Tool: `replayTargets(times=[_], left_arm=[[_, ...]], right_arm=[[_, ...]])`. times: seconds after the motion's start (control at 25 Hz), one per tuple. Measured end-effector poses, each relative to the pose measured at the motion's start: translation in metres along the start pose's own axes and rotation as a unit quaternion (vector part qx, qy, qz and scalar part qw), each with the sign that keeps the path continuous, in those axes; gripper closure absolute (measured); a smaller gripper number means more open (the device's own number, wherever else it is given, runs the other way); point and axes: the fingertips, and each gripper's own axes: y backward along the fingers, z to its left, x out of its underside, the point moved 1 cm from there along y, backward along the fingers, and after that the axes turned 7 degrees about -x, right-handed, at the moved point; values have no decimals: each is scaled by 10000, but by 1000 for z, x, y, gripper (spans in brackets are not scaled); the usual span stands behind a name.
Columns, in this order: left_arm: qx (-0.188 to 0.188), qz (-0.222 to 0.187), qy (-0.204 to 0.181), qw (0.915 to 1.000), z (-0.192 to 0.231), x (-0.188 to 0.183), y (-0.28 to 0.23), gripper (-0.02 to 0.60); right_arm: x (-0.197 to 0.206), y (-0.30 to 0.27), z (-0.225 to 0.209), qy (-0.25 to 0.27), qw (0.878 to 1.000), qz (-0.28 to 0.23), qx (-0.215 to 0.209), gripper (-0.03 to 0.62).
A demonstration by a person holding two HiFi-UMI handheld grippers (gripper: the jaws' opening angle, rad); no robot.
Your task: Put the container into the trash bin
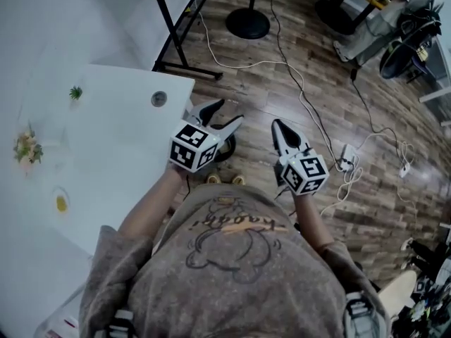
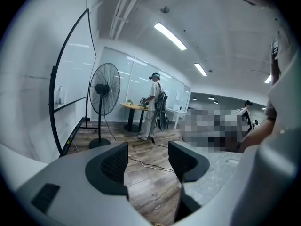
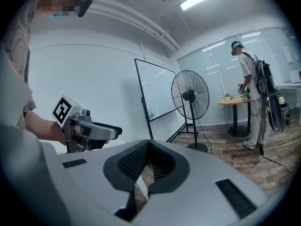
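Two: left gripper [image 1: 232,110] spread, right gripper [image 1: 277,125] pinched

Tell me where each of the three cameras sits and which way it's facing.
Head view: on the head, facing steeply down at table, floor, the person's shirt, left gripper and right gripper.
Left gripper view: on the left gripper, facing across the room; its jaws stand apart.
Right gripper view: on the right gripper, facing a whiteboard; its jaws are together, left gripper at left.
Both gripper views share the fan and standing person.
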Motion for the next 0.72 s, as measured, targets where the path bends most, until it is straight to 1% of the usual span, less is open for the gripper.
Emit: replayTargets(times=[0.16, 0.24, 0.32, 0.44, 0.56, 0.64, 0.72], left_arm=[[-171, -360, -130, 9991, 3, -25, 23, 328], [-364, -586, -169, 9975, 9, -35, 36, 328], [-637, -850, -131, 9943, 20, -42, 51, 328], [-915, -1199, 80, 9885, 32, -44, 66, 328], [-981, -1381, 9, 9855, 33, -41, 71, 333], [-969, -1433, 26, 9849, 36, -38, 73, 358], [-983, -1521, 84, 9834, 39, -35, 76, 407]], right_arm=[[-17, 3, 5, 35, 9999, -146, -4, 592], [-23, 5, 8, 60, 9998, -203, 4, 592], [-26, 6, 12, 66, 9996, -269, 33, 592], [-30, 4, 15, 78, 9993, -366, 69, 592], [-34, 4, 15, 113, 9991, -402, 112, 592], [-33, 3, 16, 168, 9989, -413, 145, 592], [-32, 3, 17, 233, 9987, -416, 189, 592]])
